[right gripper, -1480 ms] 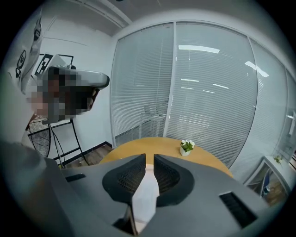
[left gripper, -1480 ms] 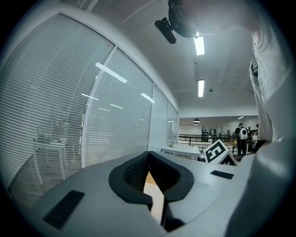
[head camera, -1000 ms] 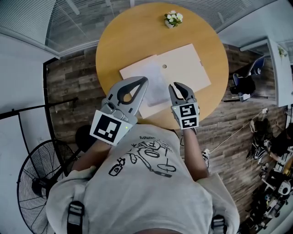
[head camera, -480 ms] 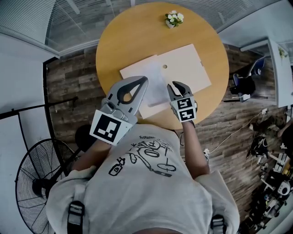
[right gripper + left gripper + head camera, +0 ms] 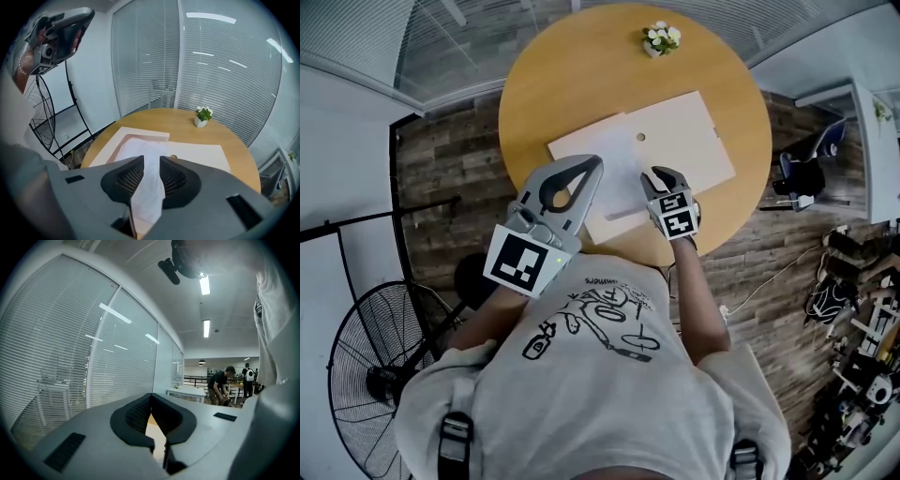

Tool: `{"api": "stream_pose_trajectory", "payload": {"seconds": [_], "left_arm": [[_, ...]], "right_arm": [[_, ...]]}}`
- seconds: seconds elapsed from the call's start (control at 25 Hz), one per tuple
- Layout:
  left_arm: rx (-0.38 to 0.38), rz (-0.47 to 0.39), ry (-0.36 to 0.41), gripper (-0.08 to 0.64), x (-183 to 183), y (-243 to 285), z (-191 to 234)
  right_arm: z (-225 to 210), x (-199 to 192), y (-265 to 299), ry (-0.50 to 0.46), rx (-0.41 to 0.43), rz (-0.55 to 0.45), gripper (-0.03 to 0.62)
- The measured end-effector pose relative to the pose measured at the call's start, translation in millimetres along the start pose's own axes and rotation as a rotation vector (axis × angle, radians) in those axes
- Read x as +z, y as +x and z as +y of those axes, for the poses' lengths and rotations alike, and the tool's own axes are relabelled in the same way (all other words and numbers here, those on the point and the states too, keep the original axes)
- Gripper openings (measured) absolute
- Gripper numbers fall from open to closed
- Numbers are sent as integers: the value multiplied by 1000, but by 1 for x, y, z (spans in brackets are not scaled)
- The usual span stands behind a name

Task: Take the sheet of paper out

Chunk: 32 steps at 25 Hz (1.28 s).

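Right tool (image 5: 151,159) jaws just opening, paper sheet (image 5: 139,146) between.

Person wears lt-grey short-sleeve tee (image 5: 581,384) w/ black line-drawn graphic (image 5: 598,323) on front. Dark straps (image 5: 455,439) w/ buckles over both shoulders. Left gripper (image 5: 594,163) & right gripper (image 5: 665,174): grey plastic shells, black ribbed pads (image 5: 137,414), each w/ a cube (image 5: 523,262) of blk/wht square markers.

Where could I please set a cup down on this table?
Bare wood lies left of the folder, out to the table rim, and between folder and flower pot. The near edge is crowded with folder and paper.
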<state>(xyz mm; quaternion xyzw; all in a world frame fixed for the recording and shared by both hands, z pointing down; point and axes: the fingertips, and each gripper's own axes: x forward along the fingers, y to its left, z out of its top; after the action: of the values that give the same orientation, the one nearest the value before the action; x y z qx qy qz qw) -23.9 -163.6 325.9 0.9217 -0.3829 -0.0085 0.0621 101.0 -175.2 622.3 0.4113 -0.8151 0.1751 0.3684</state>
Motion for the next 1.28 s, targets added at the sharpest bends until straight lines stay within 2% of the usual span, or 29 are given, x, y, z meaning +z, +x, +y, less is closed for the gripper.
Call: {"api": "stream_pose_trajectory", "payload": {"seconds": [1.28], "left_arm": [[14, 23, -14, 20, -7, 12, 19]], "right_arm": [[-11, -59, 84, 25, 83, 218, 155]]}}
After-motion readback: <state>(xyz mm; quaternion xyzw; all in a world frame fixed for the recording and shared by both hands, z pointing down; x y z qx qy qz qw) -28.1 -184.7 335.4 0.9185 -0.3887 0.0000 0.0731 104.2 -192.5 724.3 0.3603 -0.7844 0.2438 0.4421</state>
